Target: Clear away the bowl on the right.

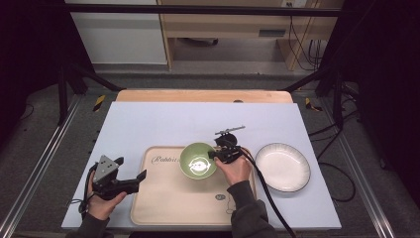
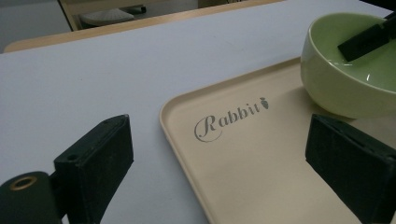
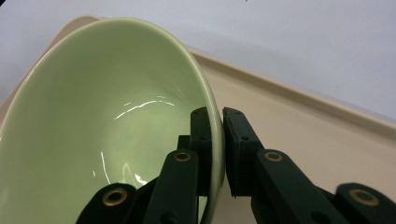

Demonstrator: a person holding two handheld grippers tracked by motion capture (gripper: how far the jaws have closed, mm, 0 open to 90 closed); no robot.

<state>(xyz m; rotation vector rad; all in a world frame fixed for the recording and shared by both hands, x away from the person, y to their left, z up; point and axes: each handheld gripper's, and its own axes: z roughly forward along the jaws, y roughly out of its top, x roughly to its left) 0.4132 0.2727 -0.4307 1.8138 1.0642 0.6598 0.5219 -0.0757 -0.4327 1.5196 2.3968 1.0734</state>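
Right gripper (image 3: 217, 140) pinches green bowl (image 3: 107, 135) rim — bowl upright on tray (image 1: 168, 198).

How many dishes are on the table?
2: a green bowl on the tray, its rim pinched by the right tool, and a white plate right of the tray.

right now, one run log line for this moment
right gripper shut on green bowl rim | bowl on tray | left gripper open, idle | white plate beside tray

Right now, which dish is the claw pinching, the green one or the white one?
The green bowl on the tray. The right claw pinches its rim; the white plate sits untouched beside the tray.
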